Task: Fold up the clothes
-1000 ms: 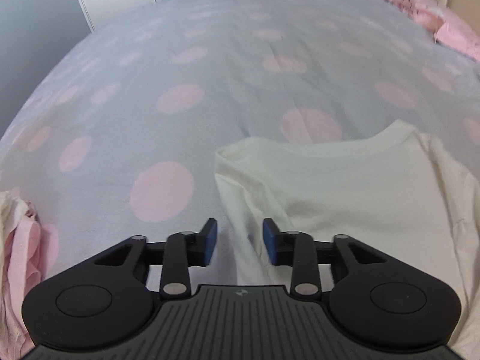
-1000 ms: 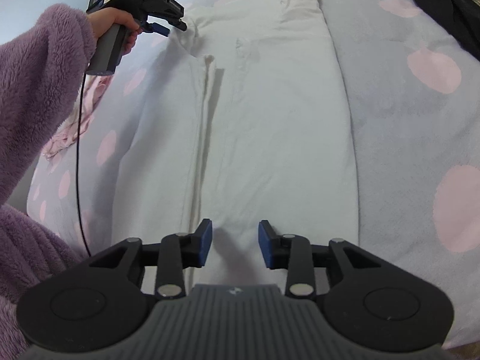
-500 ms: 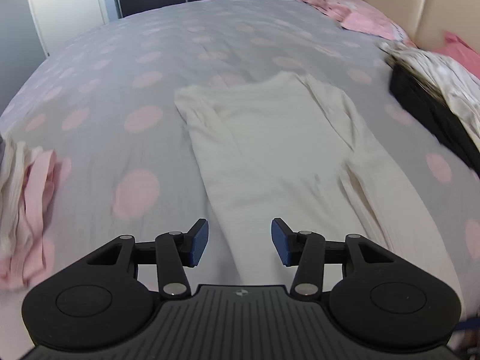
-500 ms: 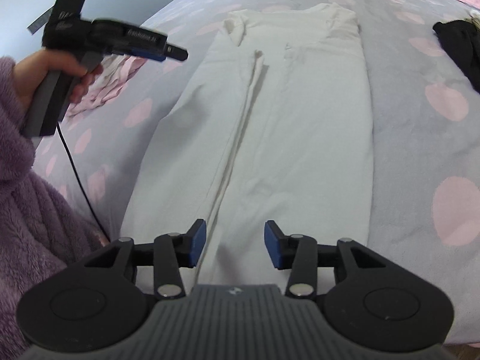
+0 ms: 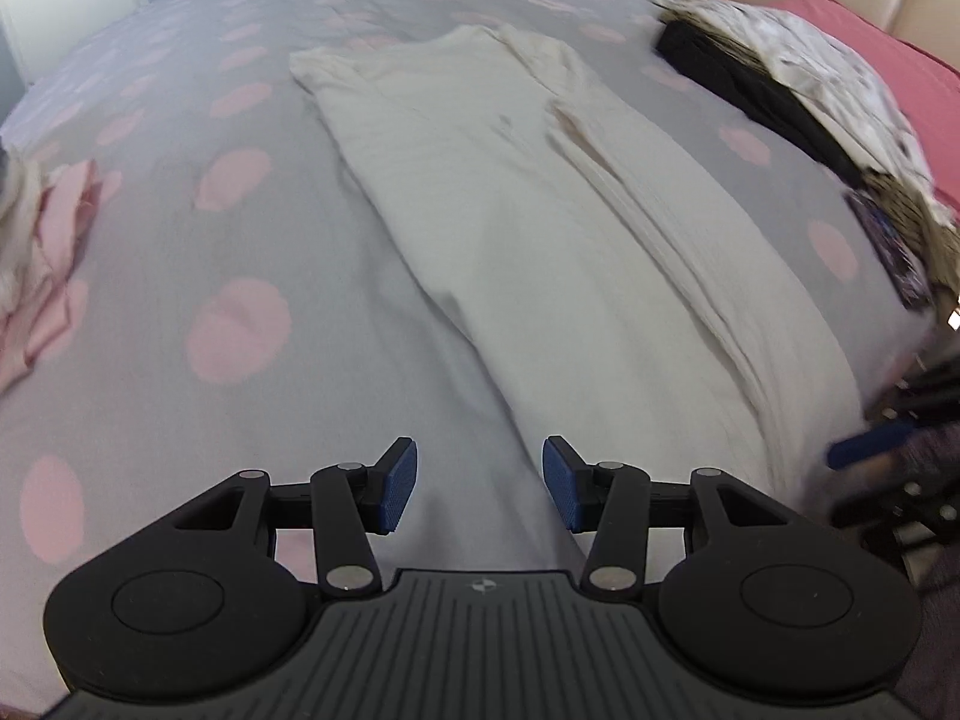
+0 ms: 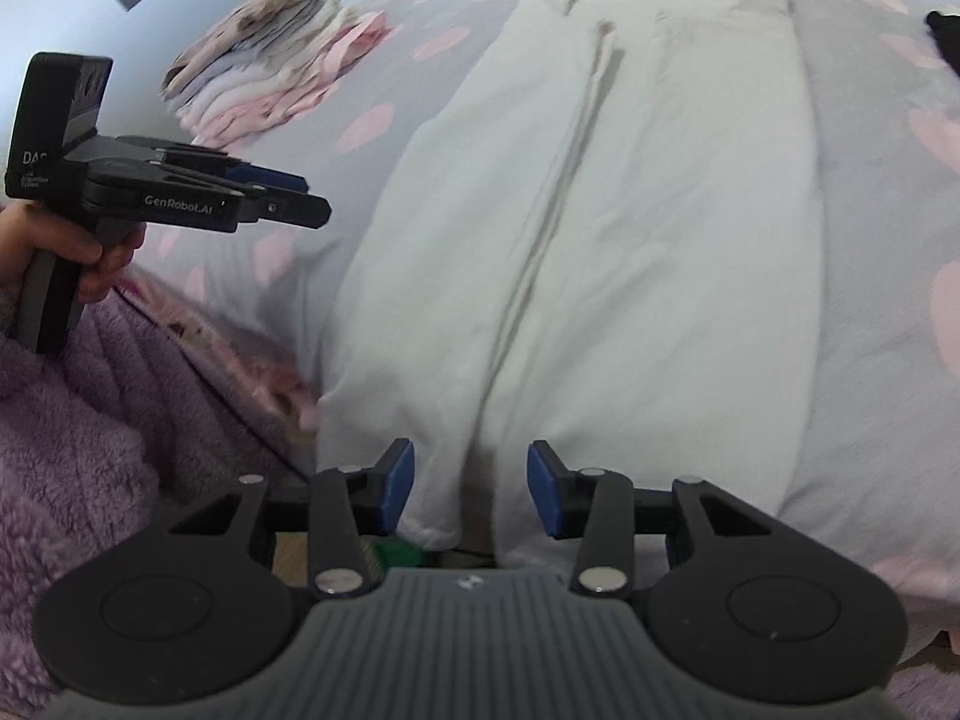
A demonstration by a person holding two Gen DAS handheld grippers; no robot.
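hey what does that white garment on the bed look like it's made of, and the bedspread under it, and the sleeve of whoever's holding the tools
White garment: looks like soft matte knit, perhaps cotton; it drapes limply with fine ribbed lines and soft creases. Bedspread: smooth matte woven fabric, grey with printed pink dots; the fibre can't be told. Sleeve: purple plush fleece, going by its fuzzy, tufted pile.

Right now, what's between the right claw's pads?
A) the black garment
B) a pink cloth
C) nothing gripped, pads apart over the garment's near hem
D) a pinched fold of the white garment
C: the right claw has its blue pads spread with a clear gap, and the white garment lies flat on the dotted bedspread beneath them, unpinched.
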